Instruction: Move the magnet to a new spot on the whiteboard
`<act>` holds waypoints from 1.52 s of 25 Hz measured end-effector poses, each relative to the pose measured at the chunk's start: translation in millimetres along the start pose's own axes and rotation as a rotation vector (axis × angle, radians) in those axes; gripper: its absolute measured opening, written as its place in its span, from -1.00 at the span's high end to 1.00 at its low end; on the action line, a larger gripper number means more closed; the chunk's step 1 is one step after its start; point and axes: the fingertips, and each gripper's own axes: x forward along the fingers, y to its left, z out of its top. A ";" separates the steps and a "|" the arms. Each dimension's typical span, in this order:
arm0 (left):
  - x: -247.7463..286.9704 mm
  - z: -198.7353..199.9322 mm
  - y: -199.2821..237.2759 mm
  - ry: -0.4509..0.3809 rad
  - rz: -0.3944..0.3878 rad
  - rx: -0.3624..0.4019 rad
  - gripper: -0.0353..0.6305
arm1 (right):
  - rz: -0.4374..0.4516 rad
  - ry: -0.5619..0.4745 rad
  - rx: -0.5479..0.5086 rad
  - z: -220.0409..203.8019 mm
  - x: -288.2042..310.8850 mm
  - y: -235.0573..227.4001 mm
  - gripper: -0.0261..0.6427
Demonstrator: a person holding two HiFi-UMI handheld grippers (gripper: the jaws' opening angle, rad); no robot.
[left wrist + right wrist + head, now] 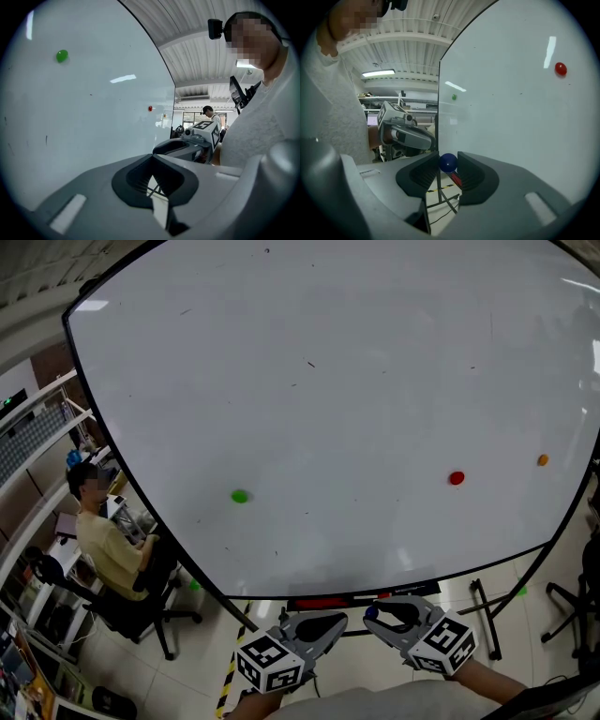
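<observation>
A big whiteboard (337, 381) fills the head view, with a green magnet (240, 496), a red magnet (457, 478) and an orange magnet (543, 460) stuck on it. Both grippers hang below its lower edge. My right gripper (375, 613) is shut on a small blue magnet (448, 162), pinched between its tips (371, 612). My left gripper (336, 620) is shut with nothing in it. In the left gripper view the green magnet (62, 56) sits high on the board and the red magnet (150, 108) is far off.
A person in a yellow shirt (105, 545) sits on an office chair left of the board. The board's stand legs (483, 610) and a yellow-black floor tape (228, 681) lie below. Shelves and desks (37, 456) line the left side.
</observation>
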 end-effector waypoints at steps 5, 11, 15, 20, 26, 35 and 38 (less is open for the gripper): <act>-0.4 -0.3 0.2 -0.001 0.004 -0.007 0.94 | -0.001 0.012 -0.003 -4.4 -1.5 -0.4 0.54; -0.8 0.8 -1.2 -0.005 0.005 -0.006 0.94 | -0.002 0.000 -0.008 -0.7 -2.9 1.4 0.54; -0.3 0.7 -1.7 -0.006 0.006 -0.004 0.94 | -0.005 0.004 -0.007 -2.7 -4.2 0.9 0.54; -0.4 0.9 1.1 -0.009 0.010 -0.007 0.94 | -0.003 0.011 -0.006 -5.4 -3.4 -0.3 0.54; -0.5 0.4 1.1 -0.009 0.007 -0.008 0.94 | 0.000 0.006 -0.015 -3.9 -1.4 0.3 0.54; 1.0 -1.3 3.8 -0.006 0.003 -0.011 0.94 | -0.055 -0.010 -0.133 21.0 0.0 -14.6 0.54; 2.4 -1.4 4.7 -0.004 -0.002 -0.010 0.94 | -0.089 -0.029 -0.207 39.9 0.9 -22.8 0.54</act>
